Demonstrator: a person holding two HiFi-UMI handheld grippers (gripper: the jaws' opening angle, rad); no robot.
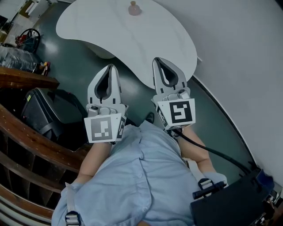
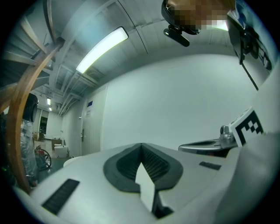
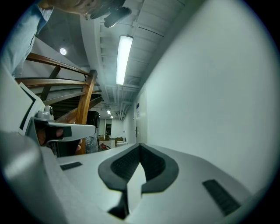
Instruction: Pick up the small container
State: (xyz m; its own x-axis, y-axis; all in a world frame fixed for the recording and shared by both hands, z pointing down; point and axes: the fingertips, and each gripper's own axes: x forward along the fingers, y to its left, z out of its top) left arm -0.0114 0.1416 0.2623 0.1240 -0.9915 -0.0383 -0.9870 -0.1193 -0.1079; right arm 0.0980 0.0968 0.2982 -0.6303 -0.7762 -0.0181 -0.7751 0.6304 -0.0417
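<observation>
Head view: the small container (image 1: pixel 134 8) stands at the white table's (image 1: pixel 146 39) far edge, dark green floor (image 1: pixel 75 66) around, well beyond the left gripper (image 1: pixel 111 67) and right gripper (image 1: pixel 158 60). Left gripper view: jaws clenched empty, white wall (image 2: pixel 183 96) ahead. Right gripper view: same, wooden railing (image 3: pixel 86 100) beside.

Bright ceiling tube (image 2: pixel 101 49), dark fisheye edges

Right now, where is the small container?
The container stands near the far edge of the white table, top centre in the head view, beyond the left gripper and right gripper.
</observation>
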